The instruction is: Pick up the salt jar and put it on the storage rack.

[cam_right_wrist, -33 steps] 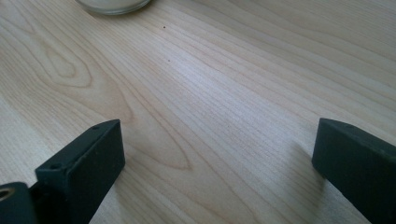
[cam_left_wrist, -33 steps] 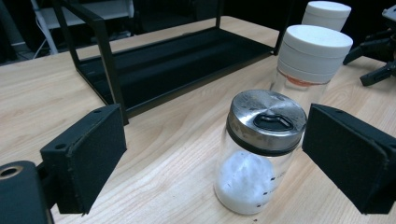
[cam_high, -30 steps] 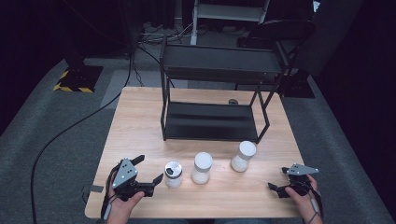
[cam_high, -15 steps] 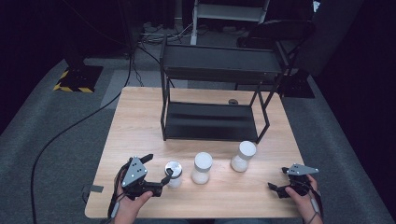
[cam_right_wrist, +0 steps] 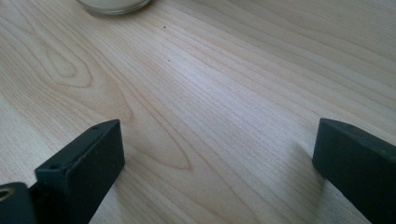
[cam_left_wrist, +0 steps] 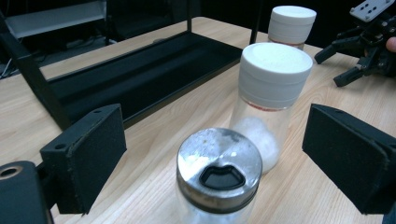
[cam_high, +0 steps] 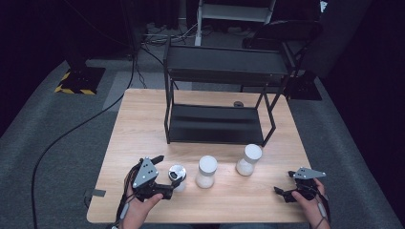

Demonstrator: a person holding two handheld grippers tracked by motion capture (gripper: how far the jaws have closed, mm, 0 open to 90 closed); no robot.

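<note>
The left tongs (cam_left_wrist: 215, 154) stand apart around the upright glass shaker with the round metal lid (cam_left_wrist: 218, 171), pads untouching, at the wooden counter's (cam_high: 143, 119) seven o'clock. The right tongs (cam_high: 285, 192), also apart, idle at five o'clock, farther off.

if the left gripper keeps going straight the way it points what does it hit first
Most likely the metal-lidded shaker jar, which stands between the open fingers of the left gripper. The white-capped jar stands just behind it, so it would come next.
</note>
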